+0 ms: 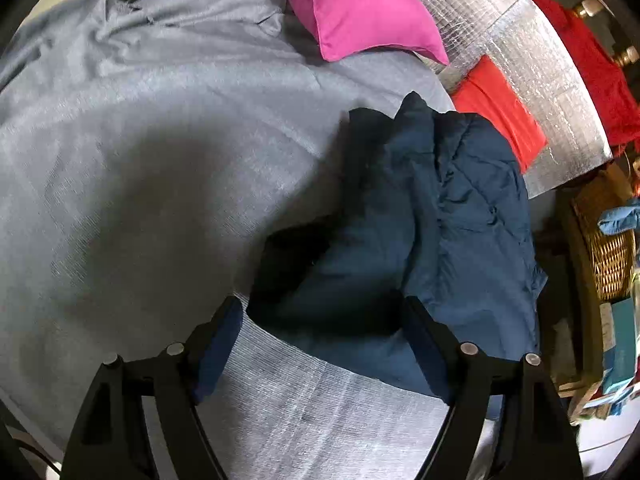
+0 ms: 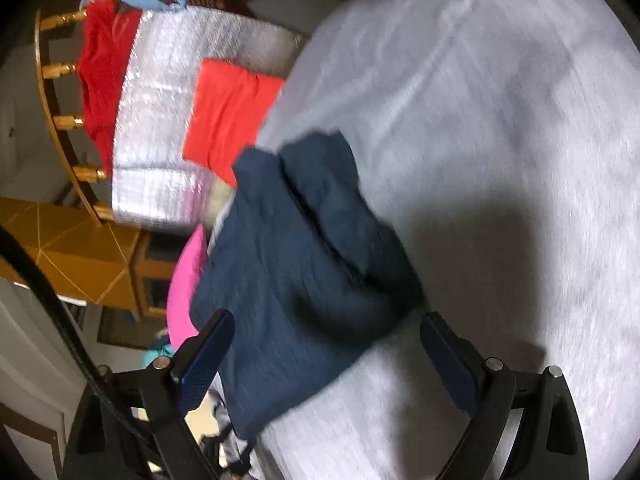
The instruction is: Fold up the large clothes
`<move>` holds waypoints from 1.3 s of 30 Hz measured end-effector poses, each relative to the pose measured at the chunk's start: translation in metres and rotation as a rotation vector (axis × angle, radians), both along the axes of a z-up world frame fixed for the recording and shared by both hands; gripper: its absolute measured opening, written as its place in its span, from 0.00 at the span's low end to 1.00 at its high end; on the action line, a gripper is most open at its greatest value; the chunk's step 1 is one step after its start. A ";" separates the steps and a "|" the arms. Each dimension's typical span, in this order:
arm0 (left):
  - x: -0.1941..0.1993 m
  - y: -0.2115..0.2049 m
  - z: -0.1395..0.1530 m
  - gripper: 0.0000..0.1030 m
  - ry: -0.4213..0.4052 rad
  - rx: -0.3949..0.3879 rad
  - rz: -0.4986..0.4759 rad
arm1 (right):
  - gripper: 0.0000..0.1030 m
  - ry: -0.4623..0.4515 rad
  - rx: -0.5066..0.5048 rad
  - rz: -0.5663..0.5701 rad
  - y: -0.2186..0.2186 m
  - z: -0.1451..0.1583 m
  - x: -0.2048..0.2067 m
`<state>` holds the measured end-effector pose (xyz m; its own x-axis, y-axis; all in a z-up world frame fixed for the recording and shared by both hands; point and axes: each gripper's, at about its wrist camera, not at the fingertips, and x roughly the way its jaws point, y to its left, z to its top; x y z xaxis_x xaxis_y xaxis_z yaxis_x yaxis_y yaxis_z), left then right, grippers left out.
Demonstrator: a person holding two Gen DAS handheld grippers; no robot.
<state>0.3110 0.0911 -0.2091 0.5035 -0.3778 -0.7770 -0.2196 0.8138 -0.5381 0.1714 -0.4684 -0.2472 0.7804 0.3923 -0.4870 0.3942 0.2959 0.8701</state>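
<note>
I find no writing, label, brand, number or sign that I can read in either of my wrist views.

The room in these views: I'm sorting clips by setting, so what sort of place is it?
Probably a bedroom: a grey sheet covers a bed-like surface, with a pink pillow and a wicker basket beside it.
</note>
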 end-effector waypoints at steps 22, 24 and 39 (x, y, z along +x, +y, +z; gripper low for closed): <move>0.046 -0.031 -0.023 0.70 -0.081 -0.216 0.129 | 0.58 -0.024 -0.129 -0.105 0.025 -0.026 0.085; 0.046 -0.032 -0.021 0.61 -0.090 -0.195 0.127 | 0.53 -0.015 -0.152 -0.092 0.026 -0.024 0.083; 0.013 -0.017 0.007 0.30 -0.140 -0.060 0.077 | 0.39 -0.020 -0.389 0.028 0.063 0.011 0.043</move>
